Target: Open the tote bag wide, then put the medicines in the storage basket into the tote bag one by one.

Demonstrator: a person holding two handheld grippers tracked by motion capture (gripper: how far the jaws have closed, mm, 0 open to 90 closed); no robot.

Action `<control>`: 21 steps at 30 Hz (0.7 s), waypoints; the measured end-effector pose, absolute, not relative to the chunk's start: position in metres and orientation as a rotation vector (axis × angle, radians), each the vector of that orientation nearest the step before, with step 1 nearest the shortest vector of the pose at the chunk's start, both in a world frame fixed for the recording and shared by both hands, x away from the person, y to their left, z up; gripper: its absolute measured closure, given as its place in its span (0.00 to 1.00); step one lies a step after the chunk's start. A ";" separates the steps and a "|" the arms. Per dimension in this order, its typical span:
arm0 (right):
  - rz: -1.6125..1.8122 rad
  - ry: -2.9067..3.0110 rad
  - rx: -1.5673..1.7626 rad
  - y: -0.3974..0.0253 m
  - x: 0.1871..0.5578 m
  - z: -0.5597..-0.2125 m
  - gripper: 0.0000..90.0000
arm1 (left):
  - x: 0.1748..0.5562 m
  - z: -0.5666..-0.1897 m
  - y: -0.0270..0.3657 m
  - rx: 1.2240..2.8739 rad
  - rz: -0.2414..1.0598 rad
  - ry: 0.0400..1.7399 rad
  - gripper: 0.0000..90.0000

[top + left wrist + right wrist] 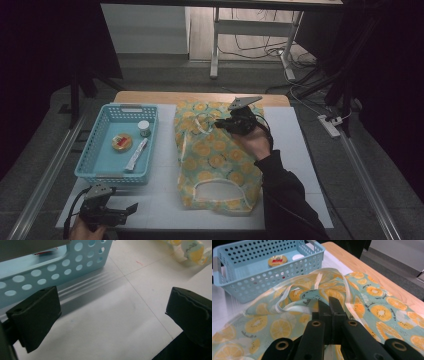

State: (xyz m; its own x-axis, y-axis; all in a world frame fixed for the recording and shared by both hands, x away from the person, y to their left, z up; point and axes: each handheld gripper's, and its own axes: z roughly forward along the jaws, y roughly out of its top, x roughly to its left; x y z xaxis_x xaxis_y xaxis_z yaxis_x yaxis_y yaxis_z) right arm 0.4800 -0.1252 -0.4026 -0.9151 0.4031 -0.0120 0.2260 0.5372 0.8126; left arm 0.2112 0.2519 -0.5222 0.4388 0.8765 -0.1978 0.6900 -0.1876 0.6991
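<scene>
A fabric bag (215,160) printed with orange slices lies in the middle of the white mat. My right gripper (220,125) is at the bag's far end, shut on a fold of the bag (274,325), which rises toward the closed jaws (329,301). A pale handle strap (287,302) loops beside them. My left gripper (129,211) rests at the near left corner, open. Its jaws stand wide apart (112,312) over bare mat, just off the blue basket's wall (50,267). A corner of the bag (192,252) lies farther off.
The blue perforated basket (87,155) at the left holds a round tin (122,142), a small white-lidded jar (144,127) and a tube (136,155). The wooden table edge (200,96) runs along the far side. A power strip (330,125) lies on the floor to the right.
</scene>
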 end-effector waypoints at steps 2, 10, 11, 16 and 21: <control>1.317 2.581 0.534 -0.125 0.480 -0.404 1.00 | 0.211 -0.522 0.252 1.946 0.319 1.319 0.00; 1.314 2.591 0.530 -0.126 0.482 -0.406 1.00 | 0.211 -0.522 0.252 1.943 0.320 1.316 0.00; 1.314 2.592 0.531 -0.126 0.482 -0.407 1.00 | 0.212 -0.522 0.253 1.944 0.315 1.315 0.00; 1.308 2.591 0.535 -0.125 0.482 -0.408 1.00 | 0.211 -0.521 0.254 1.926 0.301 1.314 0.00; 1.321 2.587 0.544 -0.127 0.483 -0.408 1.00 | 0.211 -0.520 0.255 1.920 0.298 1.314 0.00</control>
State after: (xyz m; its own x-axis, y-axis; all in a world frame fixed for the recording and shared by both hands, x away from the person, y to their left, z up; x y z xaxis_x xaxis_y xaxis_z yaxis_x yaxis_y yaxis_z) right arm 0.4831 -0.1266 -0.4080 -0.9155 0.4024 0.0008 0.2365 0.5365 0.8101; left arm 0.2113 0.2549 -0.5201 0.4392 0.8702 -0.2232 0.6885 -0.1665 0.7059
